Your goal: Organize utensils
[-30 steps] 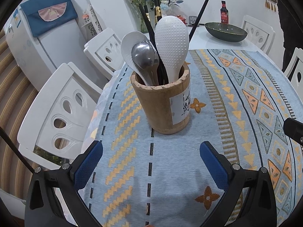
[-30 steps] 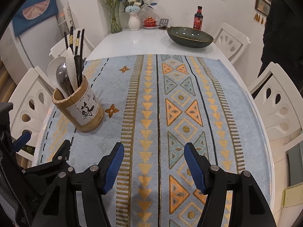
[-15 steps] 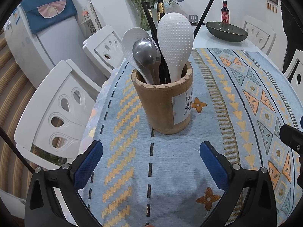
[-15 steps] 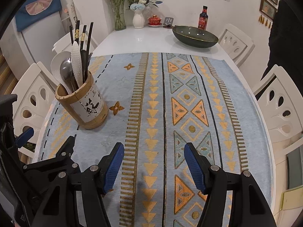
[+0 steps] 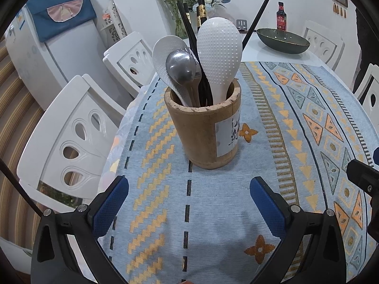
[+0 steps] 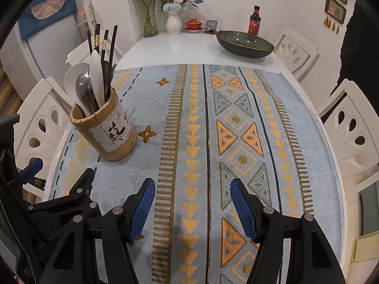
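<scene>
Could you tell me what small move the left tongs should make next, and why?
Probably ease the left tongs forward and up toward the white rice paddle. They are open and empty, aimed at the bamboo holder, which stands just ahead and holds all the utensils.

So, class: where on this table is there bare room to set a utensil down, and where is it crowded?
Free: the patterned cloth right of the bamboo utensil holder, up to the dark bowl. Also the white tabletop between cloth and vases. Crowded: the holder itself, packed with spoons and chopsticks, and the far edge by the wall.
</scene>
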Available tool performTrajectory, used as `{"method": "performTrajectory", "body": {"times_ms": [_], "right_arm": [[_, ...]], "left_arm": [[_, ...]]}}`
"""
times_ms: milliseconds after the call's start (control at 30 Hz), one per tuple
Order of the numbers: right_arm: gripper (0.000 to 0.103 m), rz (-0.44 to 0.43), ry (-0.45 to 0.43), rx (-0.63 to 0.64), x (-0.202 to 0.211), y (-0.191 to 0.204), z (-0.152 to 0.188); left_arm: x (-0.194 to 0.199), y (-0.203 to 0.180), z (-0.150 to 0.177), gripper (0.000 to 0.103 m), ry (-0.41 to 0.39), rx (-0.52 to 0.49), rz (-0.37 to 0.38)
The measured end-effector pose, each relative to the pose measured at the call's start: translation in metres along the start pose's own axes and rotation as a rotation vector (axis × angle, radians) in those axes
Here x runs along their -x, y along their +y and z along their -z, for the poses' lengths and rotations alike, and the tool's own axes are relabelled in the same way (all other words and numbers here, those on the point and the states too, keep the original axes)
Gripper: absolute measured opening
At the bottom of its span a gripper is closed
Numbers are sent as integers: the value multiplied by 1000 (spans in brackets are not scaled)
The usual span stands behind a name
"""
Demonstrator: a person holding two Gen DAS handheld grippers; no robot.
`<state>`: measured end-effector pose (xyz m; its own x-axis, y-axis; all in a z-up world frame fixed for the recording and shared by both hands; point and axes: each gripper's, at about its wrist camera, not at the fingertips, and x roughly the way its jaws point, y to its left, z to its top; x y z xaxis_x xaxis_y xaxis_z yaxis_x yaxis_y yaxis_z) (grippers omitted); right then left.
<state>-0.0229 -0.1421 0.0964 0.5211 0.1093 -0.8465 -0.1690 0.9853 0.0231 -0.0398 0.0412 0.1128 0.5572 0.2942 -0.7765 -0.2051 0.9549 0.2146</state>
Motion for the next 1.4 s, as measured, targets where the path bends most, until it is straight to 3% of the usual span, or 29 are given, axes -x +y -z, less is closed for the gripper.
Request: {"method": "performTrajectory", "body": {"times_ms": [1400], "right_arm": [[64,-8,12,-5,-5,2,0]], "left_arm": [[-5,3,-5,103,15,29,11]]}}
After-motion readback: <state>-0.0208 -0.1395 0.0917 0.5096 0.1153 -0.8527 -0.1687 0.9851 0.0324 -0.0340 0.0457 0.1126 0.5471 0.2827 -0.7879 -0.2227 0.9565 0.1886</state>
